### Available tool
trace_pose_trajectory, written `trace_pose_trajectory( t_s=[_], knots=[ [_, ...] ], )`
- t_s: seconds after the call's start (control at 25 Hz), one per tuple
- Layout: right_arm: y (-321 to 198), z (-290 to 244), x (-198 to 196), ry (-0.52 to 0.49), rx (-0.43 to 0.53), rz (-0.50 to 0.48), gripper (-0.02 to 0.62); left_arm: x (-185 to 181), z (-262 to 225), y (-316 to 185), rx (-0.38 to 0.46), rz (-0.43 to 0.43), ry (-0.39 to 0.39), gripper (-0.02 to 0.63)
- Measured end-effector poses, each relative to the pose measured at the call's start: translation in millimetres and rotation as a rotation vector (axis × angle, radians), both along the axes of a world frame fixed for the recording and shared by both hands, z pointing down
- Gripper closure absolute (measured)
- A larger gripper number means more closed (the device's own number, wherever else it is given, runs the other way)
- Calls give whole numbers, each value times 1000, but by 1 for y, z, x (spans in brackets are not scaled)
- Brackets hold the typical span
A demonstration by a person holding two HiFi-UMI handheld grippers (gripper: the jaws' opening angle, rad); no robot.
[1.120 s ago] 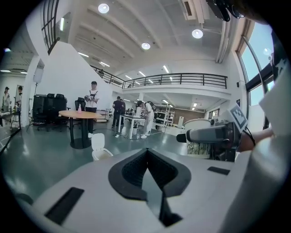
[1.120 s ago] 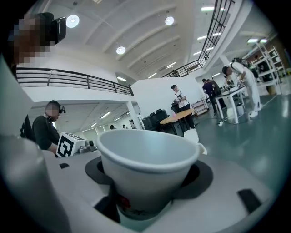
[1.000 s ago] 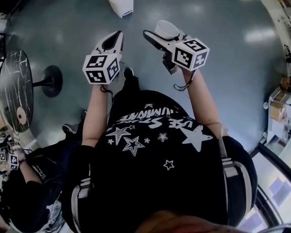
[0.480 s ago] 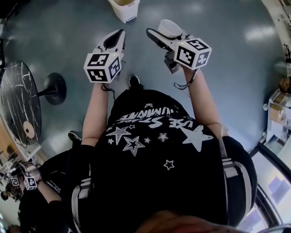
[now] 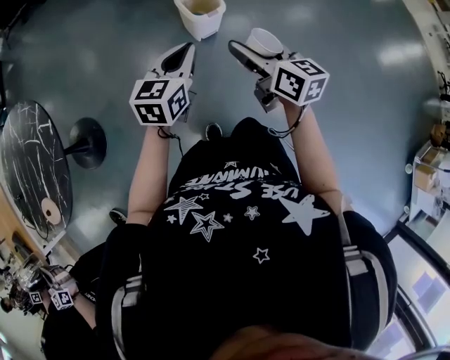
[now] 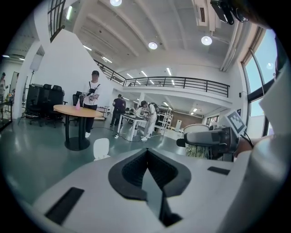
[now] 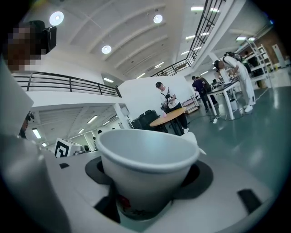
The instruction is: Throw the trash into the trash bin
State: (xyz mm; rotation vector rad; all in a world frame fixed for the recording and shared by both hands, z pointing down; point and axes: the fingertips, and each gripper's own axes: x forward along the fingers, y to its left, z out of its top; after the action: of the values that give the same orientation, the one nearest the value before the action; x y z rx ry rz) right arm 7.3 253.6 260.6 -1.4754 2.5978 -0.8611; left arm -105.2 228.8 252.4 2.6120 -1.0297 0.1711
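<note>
Right tongs (image 7: 146, 184) grip a paper cup (image 7: 144, 159), the trash in hand; left tongs (image 6: 148, 154) alongside are closed on nothing; the bin (image 5: 200, 15) stands on the floor (image 5: 351, 105) just ahead of both; the drop is not yet made.

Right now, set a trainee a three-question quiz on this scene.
1. What is the right gripper clamped on?
2. True or false: the left gripper holds a bottle.
3. In the head view, the trash bin stands: A) on the floor ahead of both grippers; B) hanging from the left gripper; C) on a shelf.

Key: 1. A paper cup, white, upright between its jaws. 2. False: its jaws are together with nothing between them. 3. A.
</note>
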Motion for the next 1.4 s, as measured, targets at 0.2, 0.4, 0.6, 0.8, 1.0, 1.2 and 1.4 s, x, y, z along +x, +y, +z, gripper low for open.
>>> trace_pose_trajectory(
  t_s=[0.2,0.4,0.6,0.8,1.0,1.2,1.4],
  knots=[
    [-12,4,6,4,-10,5,259,-1,3,-9,-7,-4,-6,595],
    [-40,6,8,-12,-5,-27,259,0,4,-26,-6,-25,-23,595],
    [-83,11,8,-11,-7,-72,259,-2,9,-60,-20,-69,-37,595],
    [-129,17,20,-28,-24,-108,259,13,9,-101,-27,-78,-26,595],
    [-170,20,45,-37,-40,-146,259,44,9,-141,-24,-75,-47,595],
    [-207,24,67,-31,-53,-173,259,63,10,-175,-36,-109,-61,595],
    [-235,33,85,-58,-76,-189,259,76,19,-197,-62,-152,-71,595]
  ],
)
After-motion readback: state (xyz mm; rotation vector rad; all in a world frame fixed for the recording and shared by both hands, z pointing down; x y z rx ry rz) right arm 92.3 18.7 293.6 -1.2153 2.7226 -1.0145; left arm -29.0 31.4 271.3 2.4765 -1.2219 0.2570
